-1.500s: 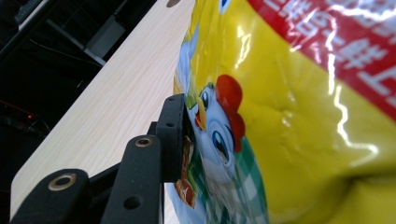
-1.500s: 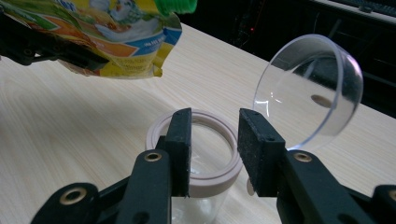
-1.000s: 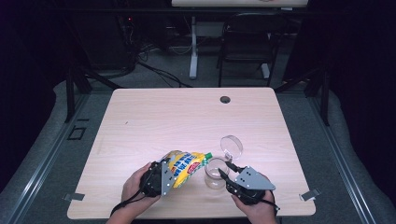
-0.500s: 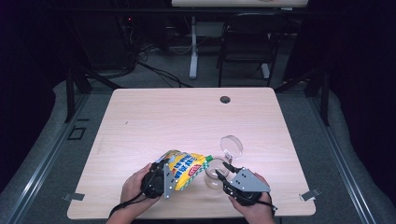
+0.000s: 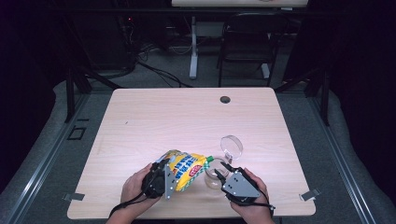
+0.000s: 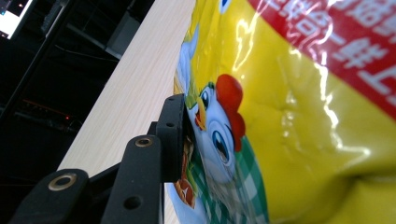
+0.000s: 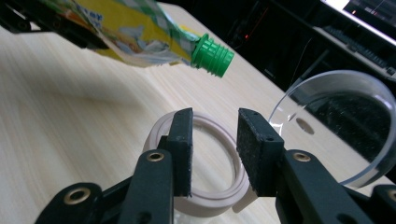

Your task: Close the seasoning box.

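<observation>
Pouch [image 5: 186, 169], yellow and printed, was clamped in the left claw [image 5: 164, 179] above the worktop [image 5: 163, 116], long axis running left to right, green cap [image 7: 212, 55] aimed at the jar [image 5: 215, 175]. Right claw [image 7: 214, 149] stood parted astride the jar's pale rim, not yet closed on it; the hinged lid [image 5: 231, 146] stood open beyond. Likely faults: cap not yet removed, so nothing would pour; an unsteadied jar might tip or slide.

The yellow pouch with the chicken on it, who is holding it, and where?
The left gripper holds the yellow pouch by its printed body, far from the green cap. The right gripper straddles the jar rim.
</observation>
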